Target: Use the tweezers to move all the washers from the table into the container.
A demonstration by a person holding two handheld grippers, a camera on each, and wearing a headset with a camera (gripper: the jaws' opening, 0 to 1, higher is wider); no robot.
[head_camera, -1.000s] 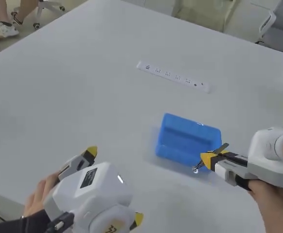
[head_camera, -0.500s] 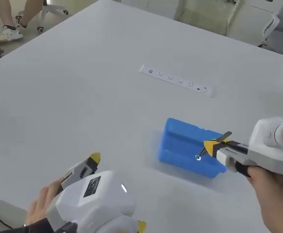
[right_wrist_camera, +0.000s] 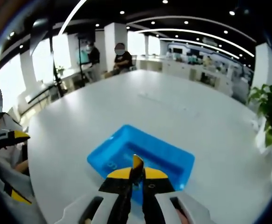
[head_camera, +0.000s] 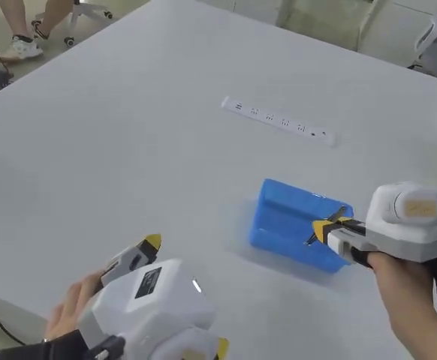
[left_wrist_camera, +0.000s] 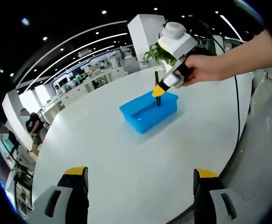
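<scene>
now the right gripper (head_camera: 325,229), clamped on the tweezers (head_camera: 311,238) over the container (head_camera: 286,217), should loosen low inside it; left gripper (left_wrist_camera: 139,171) gapes.

Seen from the head view, the left hand-held gripper (head_camera: 186,294) runs off the bottom edge. Its lower yellow tip is half lost there, and its white body covers most of the hand (head_camera: 72,304) behind it. The right hand-held gripper (head_camera: 325,229) is cut by the right edge and hides the near right corner of the blue container (head_camera: 286,217). The tweezers (head_camera: 313,238) end in a point too fine to say whether it holds anything. In the right gripper view they show end-on and blurred. The sockets of the power strip (head_camera: 278,121) are too small to make out. A person's legs (head_camera: 12,26) are cropped at the top left, and the desk (head_camera: 128,150) runs past the frame.
</scene>
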